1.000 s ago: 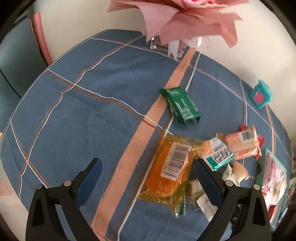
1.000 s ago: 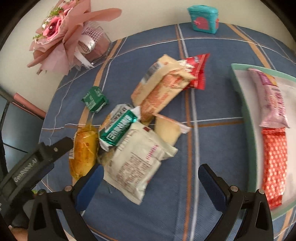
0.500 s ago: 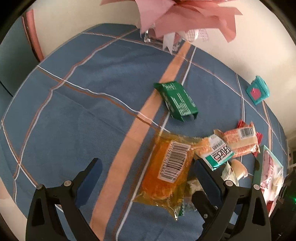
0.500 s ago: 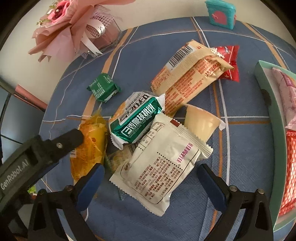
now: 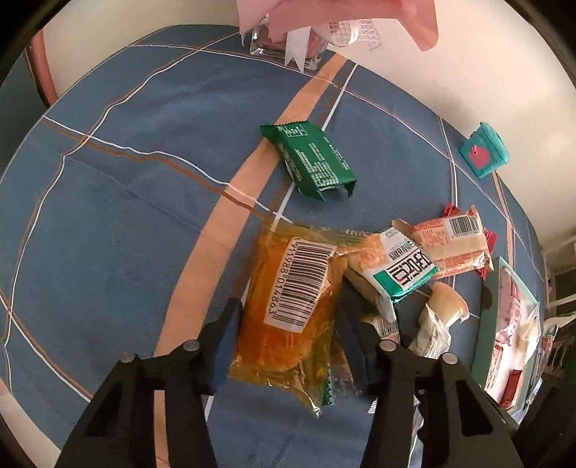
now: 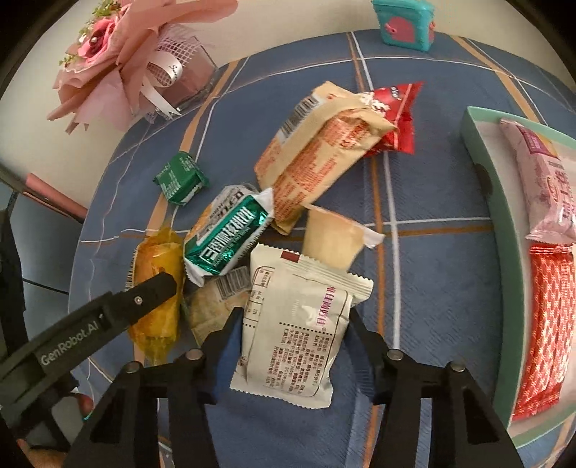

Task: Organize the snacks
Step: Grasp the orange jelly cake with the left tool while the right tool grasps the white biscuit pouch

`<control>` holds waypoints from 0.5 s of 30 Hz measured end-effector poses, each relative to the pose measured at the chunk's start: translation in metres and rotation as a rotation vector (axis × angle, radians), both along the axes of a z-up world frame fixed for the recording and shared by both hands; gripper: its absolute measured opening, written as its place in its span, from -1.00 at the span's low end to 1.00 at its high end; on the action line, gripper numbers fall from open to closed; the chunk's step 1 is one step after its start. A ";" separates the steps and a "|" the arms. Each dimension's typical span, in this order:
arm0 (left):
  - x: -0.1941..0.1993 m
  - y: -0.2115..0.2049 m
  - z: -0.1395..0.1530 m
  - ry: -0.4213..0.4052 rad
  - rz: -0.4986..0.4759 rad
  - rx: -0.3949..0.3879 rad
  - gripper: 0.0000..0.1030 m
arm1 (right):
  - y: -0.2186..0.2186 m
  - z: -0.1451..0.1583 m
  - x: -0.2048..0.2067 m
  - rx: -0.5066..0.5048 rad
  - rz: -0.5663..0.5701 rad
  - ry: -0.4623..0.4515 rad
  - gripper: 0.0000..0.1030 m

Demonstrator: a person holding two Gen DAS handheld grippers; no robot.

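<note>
The soft, crinkly orange cake packet [image 5: 288,309] is being closed on mid-body by the left gripper [image 5: 288,345]; the light white pouch [image 6: 295,324] is likewise being closed on by the right gripper [image 6: 291,345].

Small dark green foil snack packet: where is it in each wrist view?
Left wrist: small dark green foil snack packet lies alone above centre, beyond the orange bread packet.
Right wrist: same packet left of centre, above the orange bread.
Shared landmark: teal box with pink heart at the cloth's far edge.

Bright, sharp, fisheye-warped dark corners
</note>
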State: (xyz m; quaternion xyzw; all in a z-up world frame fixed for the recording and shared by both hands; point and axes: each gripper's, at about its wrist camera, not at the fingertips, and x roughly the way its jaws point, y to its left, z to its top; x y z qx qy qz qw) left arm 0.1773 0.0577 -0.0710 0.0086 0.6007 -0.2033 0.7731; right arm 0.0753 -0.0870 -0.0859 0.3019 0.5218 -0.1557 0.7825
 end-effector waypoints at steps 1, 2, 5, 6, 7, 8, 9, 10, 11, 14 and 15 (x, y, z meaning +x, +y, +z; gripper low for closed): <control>-0.001 0.001 0.000 0.002 0.004 -0.008 -0.07 | -0.003 0.000 -0.003 -0.003 -0.004 0.003 0.09; -0.001 0.003 0.001 0.006 0.009 -0.022 -0.12 | -0.005 0.003 -0.005 -0.005 -0.004 0.006 0.08; -0.005 0.005 0.002 0.007 0.012 -0.040 -0.19 | -0.008 0.005 -0.012 -0.011 -0.007 0.019 0.06; -0.007 0.004 0.003 0.004 0.008 -0.041 -0.20 | -0.009 0.006 -0.013 -0.009 -0.008 0.019 0.06; -0.008 0.004 0.004 0.003 0.005 -0.043 -0.21 | -0.011 0.008 -0.016 -0.007 -0.009 0.019 0.06; -0.009 0.003 0.005 0.002 0.004 -0.045 -0.21 | -0.012 0.010 -0.018 -0.010 -0.008 0.019 0.06; -0.011 0.002 0.007 -0.001 0.000 -0.048 -0.22 | -0.013 0.012 -0.019 -0.014 -0.008 0.019 0.06; -0.012 0.001 0.007 -0.003 -0.002 -0.052 -0.22 | -0.014 0.015 -0.022 -0.022 -0.007 0.018 0.06; -0.012 -0.001 0.009 -0.006 -0.004 -0.054 -0.22 | -0.015 0.018 -0.024 -0.027 -0.006 0.016 0.06; -0.017 -0.002 0.014 -0.017 -0.006 -0.064 -0.22 | -0.017 0.026 -0.030 -0.035 -0.005 0.003 0.06; -0.018 -0.002 0.017 -0.021 -0.005 -0.068 -0.23 | -0.018 0.030 -0.032 -0.043 -0.003 0.000 0.06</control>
